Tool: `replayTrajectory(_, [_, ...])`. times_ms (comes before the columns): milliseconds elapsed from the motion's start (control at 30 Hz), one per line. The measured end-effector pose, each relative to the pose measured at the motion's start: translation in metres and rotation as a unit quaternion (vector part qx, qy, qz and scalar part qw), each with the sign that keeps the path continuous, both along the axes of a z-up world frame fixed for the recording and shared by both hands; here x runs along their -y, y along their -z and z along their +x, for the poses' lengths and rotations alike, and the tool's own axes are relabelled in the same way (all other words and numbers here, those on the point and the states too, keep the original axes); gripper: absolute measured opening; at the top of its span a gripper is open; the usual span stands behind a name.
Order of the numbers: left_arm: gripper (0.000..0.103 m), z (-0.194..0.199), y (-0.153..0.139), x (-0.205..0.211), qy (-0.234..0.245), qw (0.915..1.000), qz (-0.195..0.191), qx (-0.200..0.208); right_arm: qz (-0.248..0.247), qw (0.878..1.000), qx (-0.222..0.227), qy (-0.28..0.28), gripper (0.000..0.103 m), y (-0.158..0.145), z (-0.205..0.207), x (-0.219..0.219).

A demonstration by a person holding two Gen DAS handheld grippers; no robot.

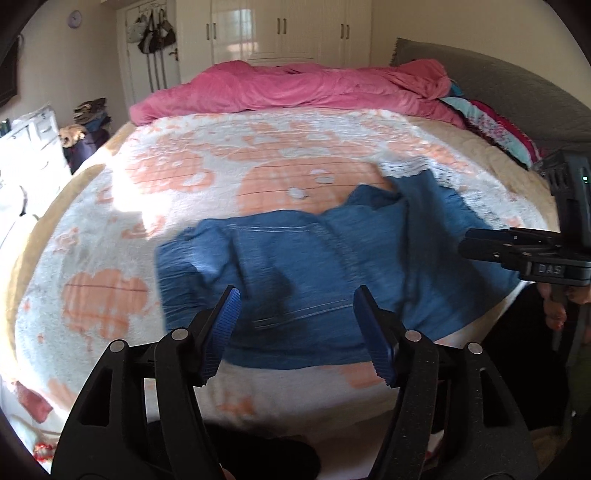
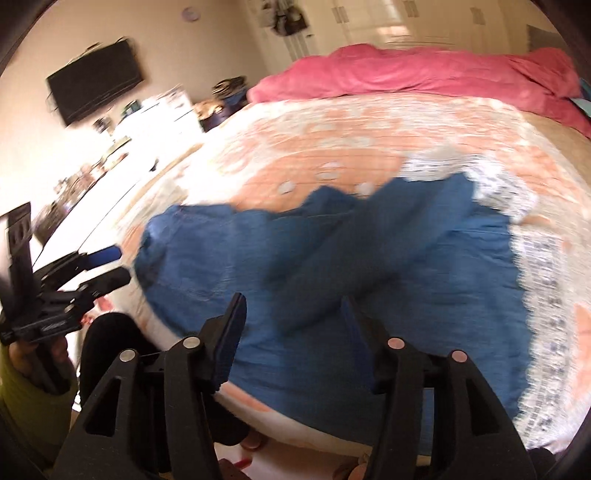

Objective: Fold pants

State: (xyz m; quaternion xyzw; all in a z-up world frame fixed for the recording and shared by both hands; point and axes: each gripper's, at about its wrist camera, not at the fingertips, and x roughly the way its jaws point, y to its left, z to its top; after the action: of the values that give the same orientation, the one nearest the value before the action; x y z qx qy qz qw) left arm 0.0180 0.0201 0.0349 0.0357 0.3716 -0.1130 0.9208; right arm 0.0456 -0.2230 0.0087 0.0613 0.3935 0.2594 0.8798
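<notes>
Blue denim pants (image 1: 295, 266) lie rumpled on the bed near its front edge, with a white lace trim (image 1: 417, 166) at the far right side. My left gripper (image 1: 295, 295) is open and empty, hovering above the near part of the pants. My right gripper (image 2: 293, 306) is also open and empty above the pants (image 2: 369, 258); it shows from the side in the left wrist view (image 1: 480, 243) at the right edge. The left gripper shows in the right wrist view (image 2: 110, 266) at the far left, off the bed. The right view is motion-blurred.
The bed has a white and peach blanket (image 1: 221, 166). A pink duvet (image 1: 295, 88) is bunched at the far side, patterned pillows (image 1: 491, 125) at the far right. A white dresser (image 1: 33, 136) and a wall TV (image 2: 96, 85) stand left. Wardrobes (image 1: 280, 29) are behind.
</notes>
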Motion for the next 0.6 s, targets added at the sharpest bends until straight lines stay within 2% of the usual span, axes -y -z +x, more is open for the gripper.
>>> replayTrajectory(233, [0.056,0.015,0.01,0.049,0.064,0.9967,-0.031,-0.04,-0.002,0.999,0.008,0.052,0.059,0.0,0.002,0.036])
replayTrajectory(300, [0.056,0.021,0.015,0.06,0.077,0.9949,-0.037,-0.053,-0.005,0.998,0.011,0.066,0.066,0.0,0.001,0.045])
replayTrajectory(500, [0.056,0.05,0.024,0.096,0.117,0.9877,-0.05,-0.09,-0.002,0.996,0.013,0.091,0.069,0.0,0.004,0.066])
replayTrajectory(600, [0.048,0.069,0.032,0.114,0.133,0.9841,-0.043,-0.11,-0.003,0.995,0.014,0.096,0.07,-0.003,0.007,0.069])
